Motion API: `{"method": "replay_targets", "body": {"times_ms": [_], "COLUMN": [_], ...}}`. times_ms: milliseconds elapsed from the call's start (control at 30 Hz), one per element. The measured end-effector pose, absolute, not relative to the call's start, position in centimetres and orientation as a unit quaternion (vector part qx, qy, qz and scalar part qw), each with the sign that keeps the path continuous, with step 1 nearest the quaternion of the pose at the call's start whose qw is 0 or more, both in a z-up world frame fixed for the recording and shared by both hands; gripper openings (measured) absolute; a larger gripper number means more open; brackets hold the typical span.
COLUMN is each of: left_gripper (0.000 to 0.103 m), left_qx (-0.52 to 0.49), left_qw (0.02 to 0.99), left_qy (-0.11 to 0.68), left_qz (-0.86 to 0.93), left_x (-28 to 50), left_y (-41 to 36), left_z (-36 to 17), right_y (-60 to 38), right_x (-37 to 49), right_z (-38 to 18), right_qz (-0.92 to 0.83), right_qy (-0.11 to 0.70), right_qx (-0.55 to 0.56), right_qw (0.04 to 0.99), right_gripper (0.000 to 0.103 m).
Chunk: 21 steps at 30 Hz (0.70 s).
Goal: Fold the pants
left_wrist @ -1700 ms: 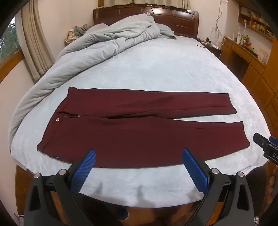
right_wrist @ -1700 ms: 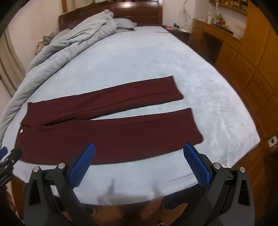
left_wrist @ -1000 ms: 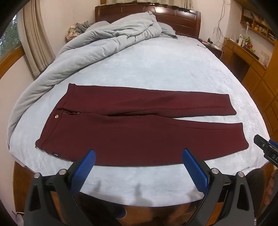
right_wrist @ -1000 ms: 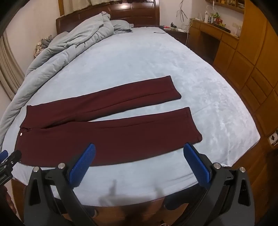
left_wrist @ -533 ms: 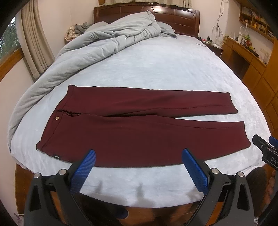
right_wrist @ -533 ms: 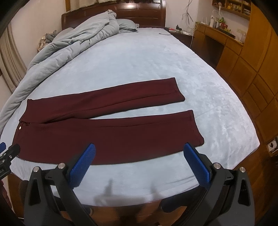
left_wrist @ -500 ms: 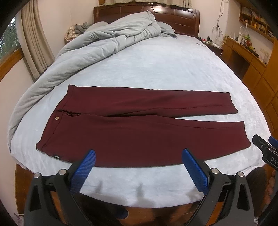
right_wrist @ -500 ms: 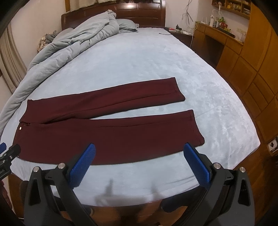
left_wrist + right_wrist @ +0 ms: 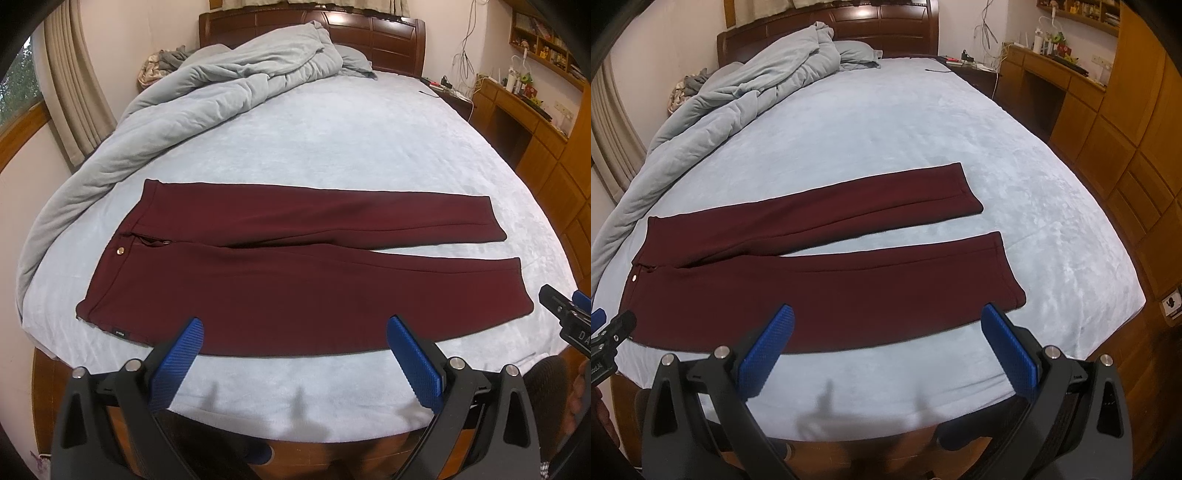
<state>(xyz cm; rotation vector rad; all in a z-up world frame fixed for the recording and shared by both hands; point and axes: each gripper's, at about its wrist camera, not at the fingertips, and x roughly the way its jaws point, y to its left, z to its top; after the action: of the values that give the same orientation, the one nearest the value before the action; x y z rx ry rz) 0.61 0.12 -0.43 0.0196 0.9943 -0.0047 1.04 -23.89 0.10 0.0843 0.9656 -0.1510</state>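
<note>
Lying flat across the near part of the bed, the dark maroon fabric pants [image 9: 295,280] are spread out full length, waistband toward the bed's left edge and both leg hems toward its right edge. The two legs part slightly toward the hems, showing a thin wedge of sheet between them, and the nearer leg runs close along the bed's front edge. A small round metal button [image 9: 120,251] shows at the waistband, and a little dark label [image 9: 121,334] sits on the near corner of the waist.

Under the pants, the pale blue plush bed sheet [image 9: 332,147] covers the whole mattress. A rumpled grey quilt [image 9: 207,99] is heaped along the far left side of the bed, reaching up to the dark wooden headboard [image 9: 310,22].

The left gripper [image 9: 295,347] hovers above the front edge of the bed, its blue ribbed fingers [image 9: 177,360] spread wide and holding nothing, just short of the near hem of the waist and thigh. The right gripper [image 9: 886,345] hangs likewise over the front edge nearer the leg hems, its blue fingers [image 9: 1010,354] also spread wide and empty.

Beige curtains [image 9: 77,96] hang at the left wall, and wooden cabinets [image 9: 1126,155] line the right side of the room.
</note>
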Motion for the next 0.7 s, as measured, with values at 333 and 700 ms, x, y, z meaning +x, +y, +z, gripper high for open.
{"method": "replay_targets", "body": {"times_ms": [333, 700], "left_gripper": [0.099, 0.099], "left_qx": [0.012, 0.012], "left_qw": [0.880, 0.879], "left_qy": [0.475, 0.476], "left_qz": [-0.004, -0.004], "left_x": [0.98, 0.90], "left_y": [0.12, 0.08], "left_z": [-0.68, -0.67], "right_y": [-23.91, -23.95], "right_x": [1.01, 0.97], "right_z": [0.12, 0.11], "right_qz": [-0.072, -0.072], "right_qy": [0.464, 0.464], "right_qx": [0.039, 0.040], "right_qw": [0.882, 0.882], "right_gripper": [0.101, 0.101]}}
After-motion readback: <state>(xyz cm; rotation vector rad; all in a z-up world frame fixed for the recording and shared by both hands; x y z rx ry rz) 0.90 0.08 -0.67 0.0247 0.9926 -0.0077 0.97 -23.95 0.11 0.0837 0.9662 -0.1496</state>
